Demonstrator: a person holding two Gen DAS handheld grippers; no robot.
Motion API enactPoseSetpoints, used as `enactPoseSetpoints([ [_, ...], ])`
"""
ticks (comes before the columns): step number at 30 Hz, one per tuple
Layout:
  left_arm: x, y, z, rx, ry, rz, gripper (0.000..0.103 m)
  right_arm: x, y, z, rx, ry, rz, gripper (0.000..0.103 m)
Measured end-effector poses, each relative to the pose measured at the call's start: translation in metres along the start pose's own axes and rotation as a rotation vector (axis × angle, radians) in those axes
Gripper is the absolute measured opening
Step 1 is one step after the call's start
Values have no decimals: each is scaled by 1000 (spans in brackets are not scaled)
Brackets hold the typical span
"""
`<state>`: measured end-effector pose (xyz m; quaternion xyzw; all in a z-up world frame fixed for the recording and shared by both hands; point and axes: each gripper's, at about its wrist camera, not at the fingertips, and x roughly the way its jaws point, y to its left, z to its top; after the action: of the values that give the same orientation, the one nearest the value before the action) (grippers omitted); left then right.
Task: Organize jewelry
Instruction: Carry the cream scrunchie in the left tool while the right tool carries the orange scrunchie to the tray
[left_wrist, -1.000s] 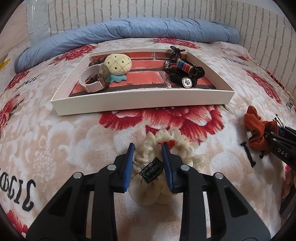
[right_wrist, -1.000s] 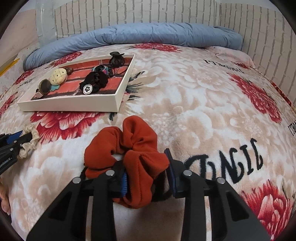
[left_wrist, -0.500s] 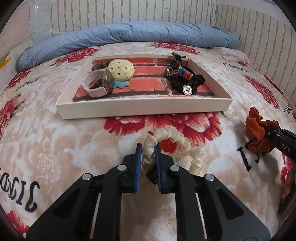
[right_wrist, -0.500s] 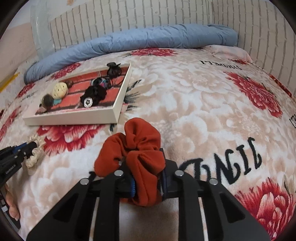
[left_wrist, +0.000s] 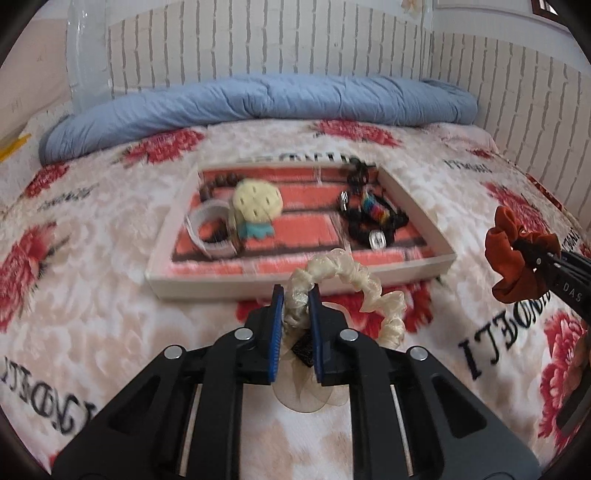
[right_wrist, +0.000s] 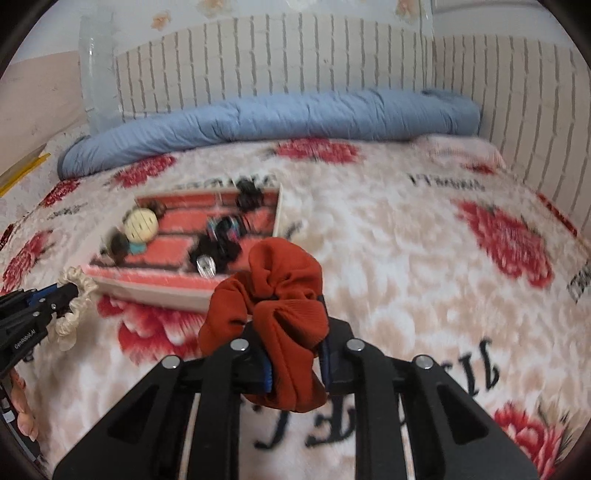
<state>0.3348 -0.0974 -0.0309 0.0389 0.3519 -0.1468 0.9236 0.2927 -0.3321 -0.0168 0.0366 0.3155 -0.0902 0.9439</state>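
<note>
My left gripper is shut on a cream scrunchie and holds it lifted above the bed, just in front of the white tray. It also shows in the right wrist view. My right gripper is shut on a rust-orange scrunchie, held up to the right of the tray; it shows in the left wrist view too. The tray holds a cream pineapple-shaped piece, a white bracelet, brown beads and black hair ties.
The floral blanket covers the bed. A rolled blue quilt lies along the far edge against a white brick-pattern wall. The wall also runs along the right side.
Both grippers closed on their scrunchies and lifted them off the blanket. Both now sit higher and nearer the tray.
</note>
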Motion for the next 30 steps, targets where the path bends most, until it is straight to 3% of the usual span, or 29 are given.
enactPoseSetpoints([
  [8, -3, 28, 50, -35, -82, 12, 12, 10, 30, 50, -11, -71, 41, 19],
  [16, 32, 64, 92, -108, -106, -4, 12, 53, 66, 87, -2, -92, 107, 19],
  [21, 60, 68, 108, -117, -95, -17, 12, 84, 85, 84, -5, -71, 134, 19],
  [30, 113, 54, 88, -68, -1, -13, 13, 133, 87, 60, -13, 25, 138, 19],
])
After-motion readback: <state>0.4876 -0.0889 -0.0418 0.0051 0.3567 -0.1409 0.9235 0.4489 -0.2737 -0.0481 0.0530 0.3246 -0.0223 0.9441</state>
